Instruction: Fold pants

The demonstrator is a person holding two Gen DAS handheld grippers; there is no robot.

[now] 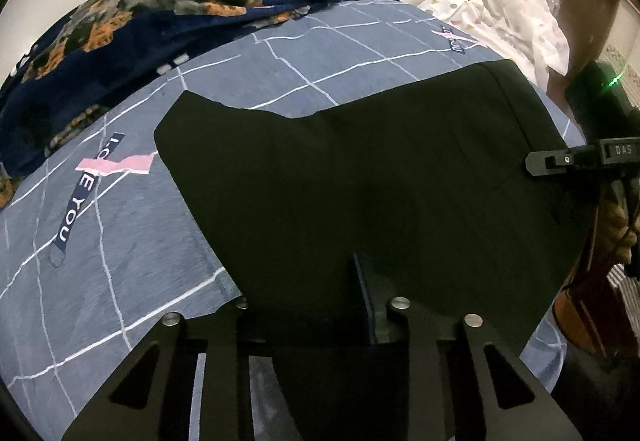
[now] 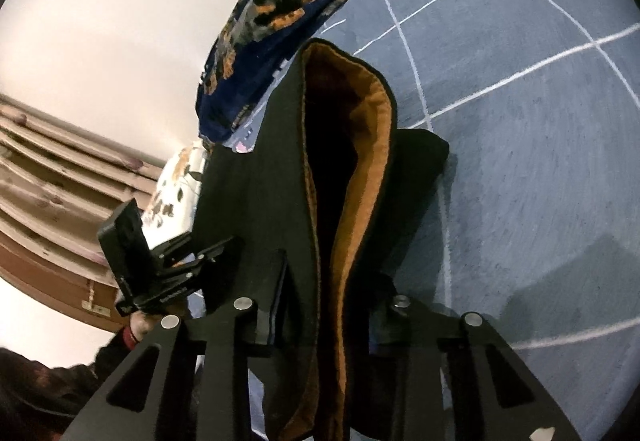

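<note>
The black pants (image 1: 360,169) are spread over the blue-grey checked bed sheet (image 1: 120,261), partly folded. My left gripper (image 1: 320,305) is shut on their near edge; the cloth covers its fingertips. My right gripper (image 1: 560,161) shows at the right edge, holding the waist end. In the right wrist view the pants (image 2: 256,201) hang lifted with the waist open, showing the orange-brown lining (image 2: 360,145). My right gripper (image 2: 324,305) is shut on the waistband. My left gripper (image 2: 192,261) shows at the left, clamped on the cloth.
A navy blanket with an orange pattern (image 1: 152,9) lies bunched along the far side by the white wall. White spotted fabric (image 1: 508,13) is piled at the back right. Wooden furniture (image 2: 48,169) stands beside the bed.
</note>
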